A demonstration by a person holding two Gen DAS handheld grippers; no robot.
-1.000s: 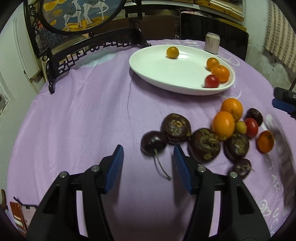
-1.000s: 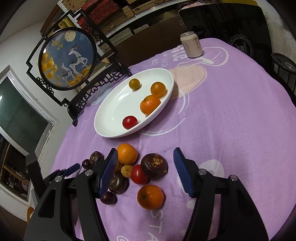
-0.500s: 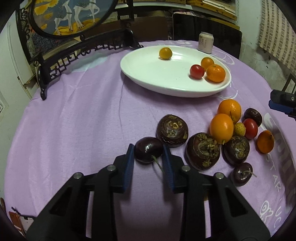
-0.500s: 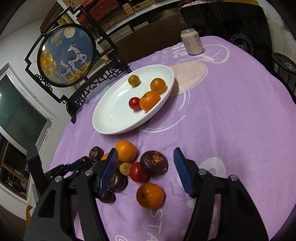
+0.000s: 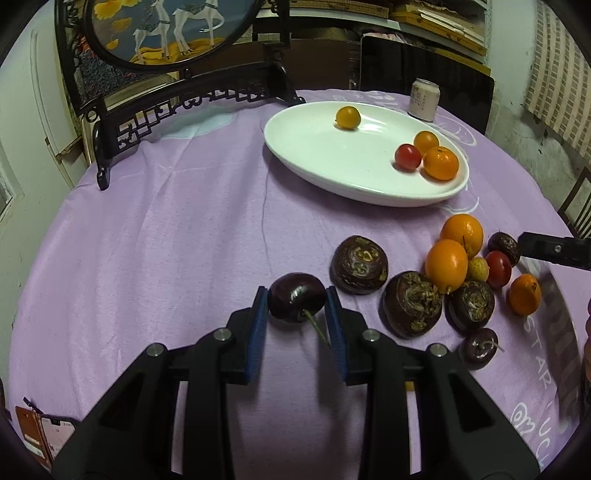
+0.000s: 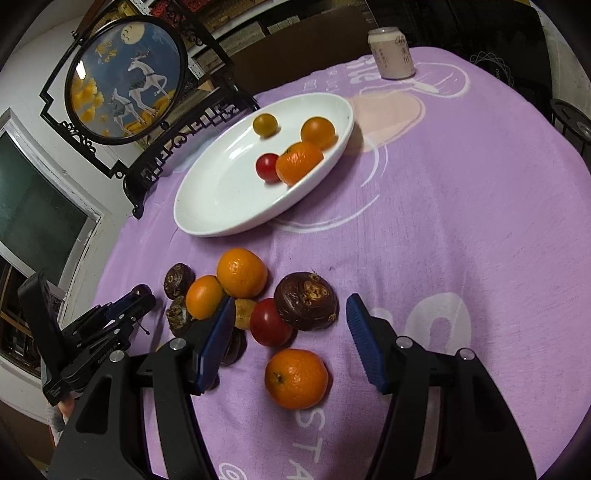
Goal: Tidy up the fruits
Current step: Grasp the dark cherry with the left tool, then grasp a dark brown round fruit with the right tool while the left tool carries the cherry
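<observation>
My left gripper [image 5: 296,301] is shut on a dark cherry [image 5: 295,300] with a thin stem, low over the purple cloth. To its right lies a heap of fruit: dark brown water chestnuts [image 5: 359,265], two oranges [image 5: 446,264], a red tomato [image 5: 498,268] and a small tangerine [image 5: 524,294]. A white oval plate [image 5: 321,155] farther back holds an orange, a tomato and two small yellow-orange fruits. My right gripper [image 6: 290,325] stands open over the near side of the heap, with a tangerine [image 6: 296,378] and a red tomato [image 6: 269,322] between its fingers, untouched.
A drink can [image 6: 392,53] stands at the far edge of the round table. A black carved stand with a round deer picture [image 5: 162,33] sits at the back left. Chairs ring the table. A phone [image 5: 44,435] lies off the near left edge.
My left gripper slid forward around the cherry and closed on it. In the plate the red tomato rolled up against the orange. The right gripper barely moved.
</observation>
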